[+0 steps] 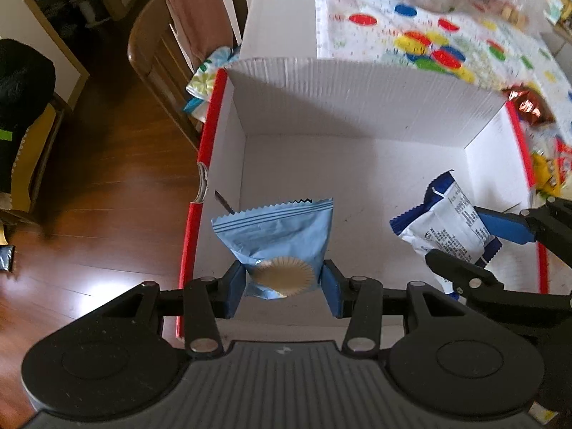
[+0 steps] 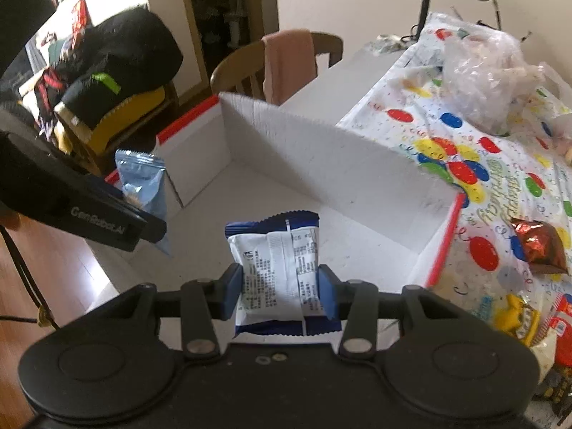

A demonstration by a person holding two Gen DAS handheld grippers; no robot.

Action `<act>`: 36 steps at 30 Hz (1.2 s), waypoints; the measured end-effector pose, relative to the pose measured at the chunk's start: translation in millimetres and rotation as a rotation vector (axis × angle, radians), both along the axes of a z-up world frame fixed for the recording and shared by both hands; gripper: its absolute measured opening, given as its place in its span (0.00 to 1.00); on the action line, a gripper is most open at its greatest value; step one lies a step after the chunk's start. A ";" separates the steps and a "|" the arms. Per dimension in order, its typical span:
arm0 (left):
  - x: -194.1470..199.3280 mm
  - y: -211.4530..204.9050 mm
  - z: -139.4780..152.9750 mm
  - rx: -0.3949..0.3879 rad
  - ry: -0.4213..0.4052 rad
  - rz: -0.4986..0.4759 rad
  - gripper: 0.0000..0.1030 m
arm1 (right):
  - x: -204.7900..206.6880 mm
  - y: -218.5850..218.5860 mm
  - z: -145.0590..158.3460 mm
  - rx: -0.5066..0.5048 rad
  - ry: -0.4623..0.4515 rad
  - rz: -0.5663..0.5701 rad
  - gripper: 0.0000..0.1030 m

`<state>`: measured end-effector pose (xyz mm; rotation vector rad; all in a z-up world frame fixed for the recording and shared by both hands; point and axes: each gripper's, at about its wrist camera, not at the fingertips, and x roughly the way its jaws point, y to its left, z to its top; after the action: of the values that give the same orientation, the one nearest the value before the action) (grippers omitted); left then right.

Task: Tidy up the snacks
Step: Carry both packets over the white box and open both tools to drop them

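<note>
My left gripper (image 1: 284, 284) is shut on a light blue snack packet (image 1: 279, 239) with a round biscuit picture and holds it over the near left part of a white box with red edges (image 1: 321, 96). My right gripper (image 2: 282, 295) is shut on a white and dark blue snack packet (image 2: 277, 271) and holds it over the box's (image 2: 321, 164) near right part. In the left wrist view the right gripper (image 1: 500, 246) and its packet (image 1: 447, 225) show at the right. In the right wrist view the left gripper's packet (image 2: 146, 186) shows at the left. The box floor looks bare.
A brown foil snack (image 2: 540, 246) and yellow and red packets (image 2: 525, 318) lie on the spotted tablecloth (image 2: 500, 186) right of the box. A clear plastic bag (image 2: 482, 71) sits farther back. A wooden chair (image 1: 171, 53) stands left of the table, over wood floor.
</note>
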<state>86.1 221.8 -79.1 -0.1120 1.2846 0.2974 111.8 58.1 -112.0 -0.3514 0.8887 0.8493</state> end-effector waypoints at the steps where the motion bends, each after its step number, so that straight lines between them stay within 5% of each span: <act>1: 1.6 0.7 -1.7 0.003 0.008 -0.001 0.44 | -0.8 3.7 -2.7 -0.010 0.002 0.005 0.42; 22: 25.0 -8.2 -52.5 0.019 0.137 -0.056 0.44 | 1.7 25.6 -40.0 -0.136 0.064 0.039 0.42; 36: 4.2 -6.0 -25.1 -0.029 0.004 -0.034 0.52 | 0.8 5.9 -9.8 -0.027 0.067 0.012 0.49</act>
<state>90.3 215.8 -104.2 -0.1141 1.2943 0.2495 112.6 64.0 -121.8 -0.3533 0.9619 0.8647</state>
